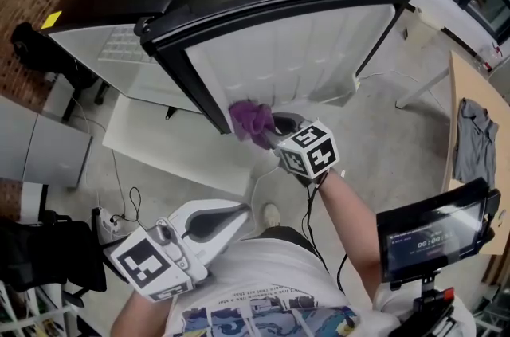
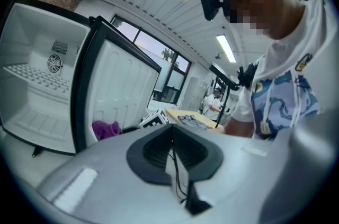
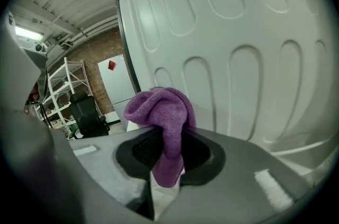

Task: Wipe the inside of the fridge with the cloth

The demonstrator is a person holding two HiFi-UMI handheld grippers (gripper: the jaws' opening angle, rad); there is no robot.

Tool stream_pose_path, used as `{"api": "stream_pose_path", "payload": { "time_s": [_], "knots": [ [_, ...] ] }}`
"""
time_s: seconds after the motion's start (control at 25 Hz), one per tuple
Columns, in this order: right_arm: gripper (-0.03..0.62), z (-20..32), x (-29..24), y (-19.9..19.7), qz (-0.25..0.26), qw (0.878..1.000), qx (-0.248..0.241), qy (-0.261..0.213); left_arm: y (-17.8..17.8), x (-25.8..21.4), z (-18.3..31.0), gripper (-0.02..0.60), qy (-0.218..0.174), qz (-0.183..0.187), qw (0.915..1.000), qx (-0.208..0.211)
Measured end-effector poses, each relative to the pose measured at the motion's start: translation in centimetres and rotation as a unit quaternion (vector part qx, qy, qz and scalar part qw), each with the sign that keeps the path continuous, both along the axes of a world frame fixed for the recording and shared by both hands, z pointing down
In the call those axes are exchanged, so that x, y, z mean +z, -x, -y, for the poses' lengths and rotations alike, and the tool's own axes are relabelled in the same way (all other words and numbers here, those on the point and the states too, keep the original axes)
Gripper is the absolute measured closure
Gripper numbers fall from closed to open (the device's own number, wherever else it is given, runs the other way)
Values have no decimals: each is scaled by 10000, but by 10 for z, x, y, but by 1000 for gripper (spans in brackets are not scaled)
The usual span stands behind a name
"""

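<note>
The small white fridge (image 1: 119, 48) stands open, its shelf and fan showing in the left gripper view (image 2: 37, 74). Its door (image 1: 295, 48) is swung wide, the white ribbed inner panel (image 3: 238, 48) facing me. My right gripper (image 1: 271, 132) is shut on a bunched purple cloth (image 1: 251, 123), which rests against the lower near corner of that panel, beside the black door edge. In the right gripper view the cloth (image 3: 164, 117) bulges above the jaws and hangs between them. My left gripper (image 1: 241, 210) stays low by my body, shut and holding nothing; from it the cloth (image 2: 106, 128) shows beside the door (image 2: 124, 90).
A wooden table with a grey garment (image 1: 474, 140) stands at the right. A mounted screen (image 1: 434, 228) sits near my right elbow. A power strip (image 1: 107, 225) and cables lie on the floor at the left. A black chair (image 1: 24, 41) stands by the brick wall.
</note>
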State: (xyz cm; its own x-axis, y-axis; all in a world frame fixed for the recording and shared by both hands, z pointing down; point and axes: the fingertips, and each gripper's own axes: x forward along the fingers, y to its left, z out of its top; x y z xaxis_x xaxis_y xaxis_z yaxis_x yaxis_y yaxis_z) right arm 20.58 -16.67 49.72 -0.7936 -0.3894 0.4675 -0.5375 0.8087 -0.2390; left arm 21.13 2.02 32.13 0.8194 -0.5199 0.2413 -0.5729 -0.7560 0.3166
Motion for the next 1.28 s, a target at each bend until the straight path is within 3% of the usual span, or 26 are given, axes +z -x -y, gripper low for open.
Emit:
{"api": "stream_pose_path", "payload": {
  "time_s": [0.6, 0.92, 1.28],
  "knots": [
    [514, 52, 7, -102, -329, 9933, 1098, -154, -21, 3, 8, 575, -33, 16, 9996, 288],
    [514, 77, 11, -164, -620, 9817, 1752, -411, -35, 4, 10, 575, -36, 44, 9991, 429],
    [514, 86, 4, -207, -886, 9649, 2335, -811, -41, 4, 11, 575, -36, 93, 9986, 510]
  ]
}}
